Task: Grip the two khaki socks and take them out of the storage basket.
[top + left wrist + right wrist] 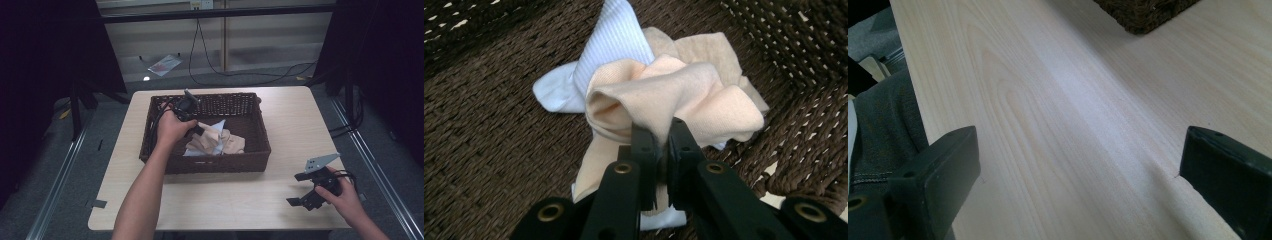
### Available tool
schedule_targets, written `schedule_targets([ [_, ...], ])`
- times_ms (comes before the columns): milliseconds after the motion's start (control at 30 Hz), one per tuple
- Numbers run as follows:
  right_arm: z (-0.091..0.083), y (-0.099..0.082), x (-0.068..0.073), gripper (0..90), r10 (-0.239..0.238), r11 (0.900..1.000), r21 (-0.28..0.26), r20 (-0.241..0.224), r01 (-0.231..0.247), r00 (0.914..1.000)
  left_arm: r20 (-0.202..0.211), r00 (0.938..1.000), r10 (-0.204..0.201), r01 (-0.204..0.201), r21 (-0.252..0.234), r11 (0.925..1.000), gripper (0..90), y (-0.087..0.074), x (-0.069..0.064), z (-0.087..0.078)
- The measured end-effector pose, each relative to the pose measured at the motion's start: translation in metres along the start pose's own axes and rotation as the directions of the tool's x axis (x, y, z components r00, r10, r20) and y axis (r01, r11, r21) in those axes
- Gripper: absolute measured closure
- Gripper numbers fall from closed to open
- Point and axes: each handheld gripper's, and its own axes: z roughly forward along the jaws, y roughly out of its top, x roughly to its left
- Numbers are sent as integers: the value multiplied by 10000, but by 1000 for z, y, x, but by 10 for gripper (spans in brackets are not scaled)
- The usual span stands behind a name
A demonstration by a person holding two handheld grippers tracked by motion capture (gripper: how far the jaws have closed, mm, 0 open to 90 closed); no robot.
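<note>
Cloth is gathered in your left gripper [200,129] in the high view, inside a dark wicker basket [207,165] on the pale bench [210,195]. Your right gripper [306,194] rests near the bench's front right corner, well apart from the basket.

Left gripper view: your fingers [644,142] are pinched tight on a fold of the peach cloth [674,95], bunched up off the basket floor [489,165]. A white-blue cloth [611,37] lies beneath it, touching.

Right gripper view: fingers [943,165] stand wide apart, holding nothing, over bare bench.

Judging by this, the grasp is made; lifting the peach cloth out remains, and the second cloth is untouched.
</note>
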Motion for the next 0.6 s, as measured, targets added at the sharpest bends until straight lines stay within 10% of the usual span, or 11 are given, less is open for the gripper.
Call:
schedule_targets([
  [600, 1, 0, 0, 21, 8, 10000, 8, -74, -8, 10000, -176, 9998, -109, 107, -93, 9999, 673, -3, 8, 9],
])
